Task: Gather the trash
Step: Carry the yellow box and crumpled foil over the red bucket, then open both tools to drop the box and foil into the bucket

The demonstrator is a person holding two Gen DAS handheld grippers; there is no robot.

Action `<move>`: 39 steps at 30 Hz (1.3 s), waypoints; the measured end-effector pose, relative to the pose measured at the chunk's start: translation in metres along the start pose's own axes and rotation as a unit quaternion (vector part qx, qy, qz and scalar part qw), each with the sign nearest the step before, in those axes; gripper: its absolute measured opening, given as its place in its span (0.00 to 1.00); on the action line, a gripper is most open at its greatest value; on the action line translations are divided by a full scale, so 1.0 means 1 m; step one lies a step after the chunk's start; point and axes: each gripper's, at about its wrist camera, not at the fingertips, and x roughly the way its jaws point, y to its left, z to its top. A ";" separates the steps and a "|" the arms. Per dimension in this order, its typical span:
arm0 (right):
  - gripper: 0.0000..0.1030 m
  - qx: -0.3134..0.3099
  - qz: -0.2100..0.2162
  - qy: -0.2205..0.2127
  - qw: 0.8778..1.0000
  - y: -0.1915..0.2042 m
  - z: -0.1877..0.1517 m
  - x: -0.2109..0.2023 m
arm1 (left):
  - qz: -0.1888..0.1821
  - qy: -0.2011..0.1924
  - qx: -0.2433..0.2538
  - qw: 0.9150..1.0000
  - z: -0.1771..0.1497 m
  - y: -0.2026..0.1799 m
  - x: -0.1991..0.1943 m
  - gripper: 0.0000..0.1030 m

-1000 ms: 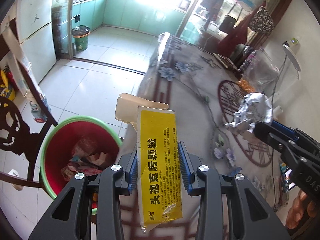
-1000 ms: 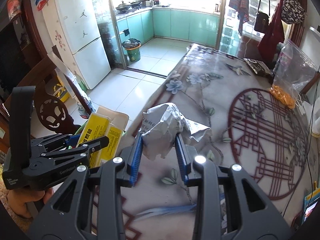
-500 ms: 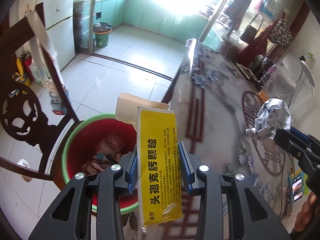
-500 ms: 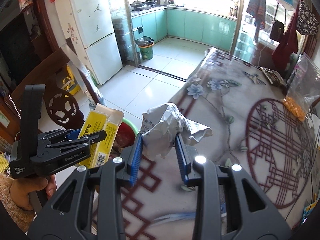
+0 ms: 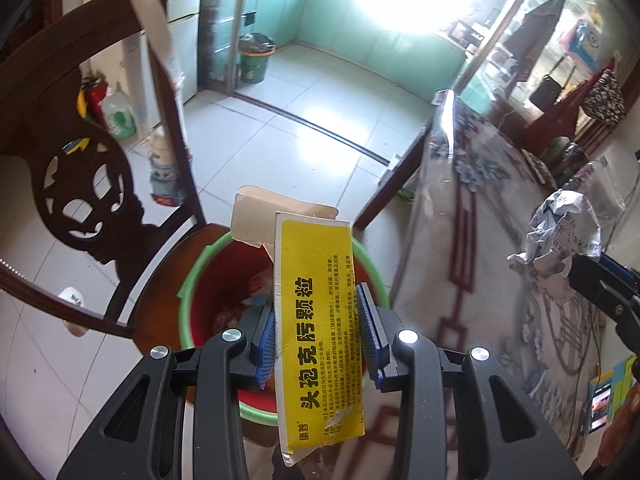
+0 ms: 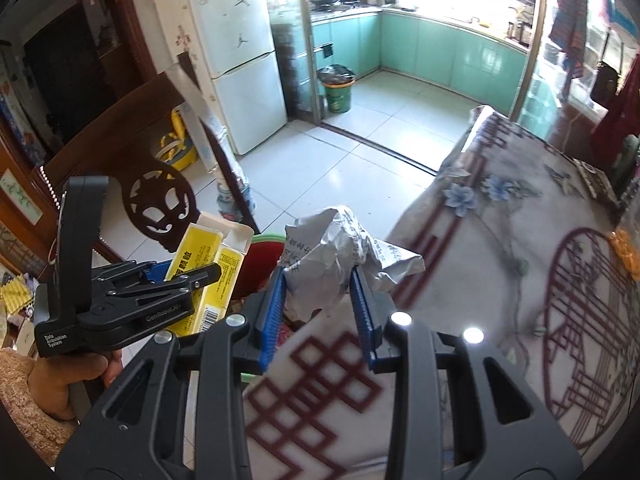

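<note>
A flattened yellow cardboard medicine box (image 5: 320, 332) printed with large black Chinese characters is grasped between the blue ribbed pads of the left gripper (image 5: 318, 334); the jaws are partly closed and pressed against both long edges of the box. A white label edge and a torn flap are seen at the far end of the box, beyond the jaws. In the right wrist view a barcode is visible on the box side, and "GenRobot.AI" and "Data Acquisition System" are read on the left gripper's black body, which is held by a hand (image 6: 68, 376) in a fuzzy tan sleeve.

A crumpled ball of grey-white printed paper (image 6: 332, 264) is clenched between the pads of the right gripper (image 6: 320, 304), its jaws also partly closed; small printed characters on it cannot be read.

Just beyond and below the left jaws, a red plastic bin with a green rim (image 5: 224, 308) is seen, with scraps inside. To the right of both jaws lies the desk (image 6: 500, 264), covered in a flower-and-lattice patterned cloth. Left of the jaws stands a dark carved wooden chair (image 5: 88, 196). Farther off, a white refrigerator (image 6: 236, 52) bearing jumping-figure logos is seen.
</note>
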 end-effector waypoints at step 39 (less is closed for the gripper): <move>0.31 -0.009 0.078 0.102 0.992 0.025 -0.001 0.095 | 0.049 0.090 -0.012 0.995 -0.008 0.032 0.076 0.33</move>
